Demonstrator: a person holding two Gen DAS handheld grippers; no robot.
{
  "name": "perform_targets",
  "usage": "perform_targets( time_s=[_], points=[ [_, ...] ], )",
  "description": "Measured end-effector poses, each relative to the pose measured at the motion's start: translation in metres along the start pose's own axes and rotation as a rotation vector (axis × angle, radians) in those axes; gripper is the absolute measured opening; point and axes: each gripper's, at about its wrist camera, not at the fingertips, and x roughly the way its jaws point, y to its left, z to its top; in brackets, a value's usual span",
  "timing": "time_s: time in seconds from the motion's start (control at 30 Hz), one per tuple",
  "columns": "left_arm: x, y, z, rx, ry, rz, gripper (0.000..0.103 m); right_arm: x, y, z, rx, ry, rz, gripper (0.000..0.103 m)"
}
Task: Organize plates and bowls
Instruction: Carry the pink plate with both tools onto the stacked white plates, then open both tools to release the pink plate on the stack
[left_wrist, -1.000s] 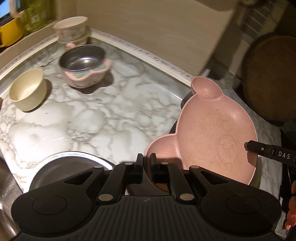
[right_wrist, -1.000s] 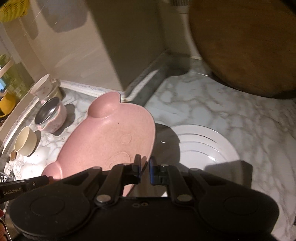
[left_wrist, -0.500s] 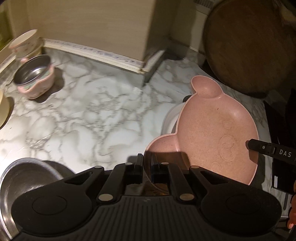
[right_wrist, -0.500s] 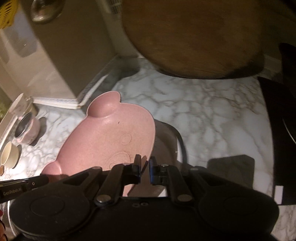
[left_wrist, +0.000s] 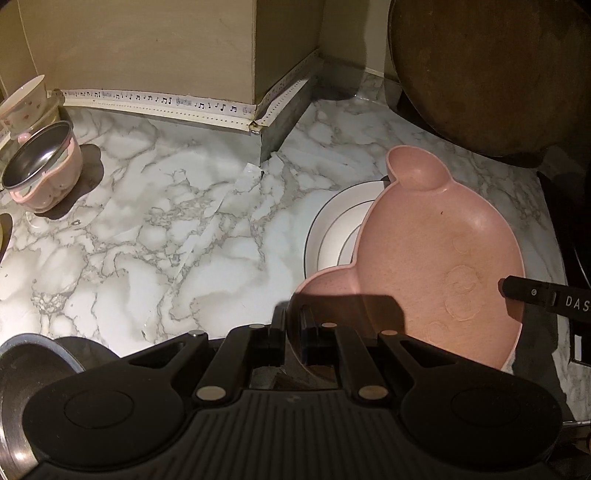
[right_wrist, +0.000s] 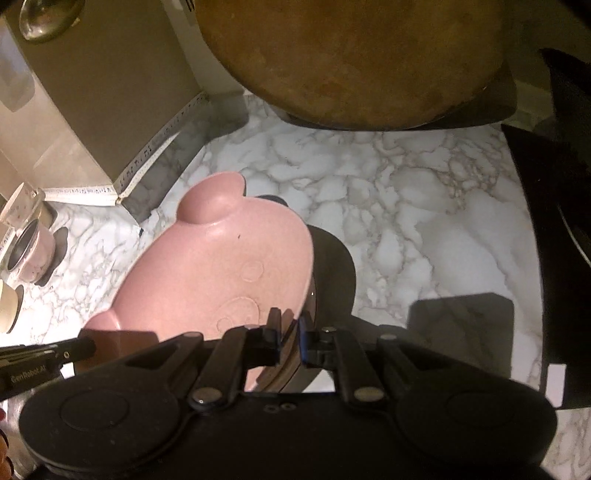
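object: pink bear-shaped plastic-looking plate with two round ears (left_wrist: 436, 258), shallow dish, faint embossed circles on its face
location: held tilted in the air above the marbled grey-white countertop (left_wrist: 166, 229), right over a white round plate with dark rim lines (left_wrist: 332, 229) lying flat on the counter; whether they touch cannot be told
left gripper (left_wrist: 293, 332): jaws closed tight, pinching the near ear edge of the pink plate
right gripper (right_wrist: 290, 339): jaws closed on the chin-side rim of the plate, opposite the ears
weight guess: light, looks like wheat-straw or melamine; two grips is more than the weight needs
stiffness: rigid, no visible bending between the two grips
surface: matte, speckled, probably not very slippery; rim is thin, so bite is shallow
fragility: likely low for the pink plate; white plate below looks ceramic, chips if struck
where to hold: rim edges at opposite sides, as now; ear lobe gives a thicker lip
risk: uneven release could let it slide off the white plate
nearby: pink bowl with steel liner (left_wrist: 40, 170), far left; big brown round board (left_wrist: 491, 74) leaning at back
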Motion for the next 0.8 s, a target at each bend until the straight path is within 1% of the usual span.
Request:
perform_targets(
  time_s=[0.2, 0.37, 0.53, 0.6, 0.8],
  points=[
    [0.003, 0.003, 0.005, 0.009, 0.004, 0.011, 0.006, 0.007, 0.006, 0.001, -0.039, 0.022, 0.000, 0.011],
    [0.005, 0.003, 0.005, 0.023, 0.008, 0.014, 0.006, 0.011, 0.013, -0.002, -0.107, 0.036, -0.018, 0.015],
    [0.006, 0.006, 0.007, 0.027, 0.013, 0.013, 0.006, 0.017, 0.011, -0.004, -0.099, 0.058, -0.008, 0.016],
    [0.010, 0.008, 0.007, 0.025, 0.034, 0.011, 0.006, 0.018, 0.013, -0.005, -0.111, 0.059, -0.019, 0.015],
    [0.013, 0.014, 0.006, 0.005, 0.036, -0.003, 0.008, 0.017, 0.015, -0.003, -0.127, 0.043, -0.032, 0.022]
  ],
)
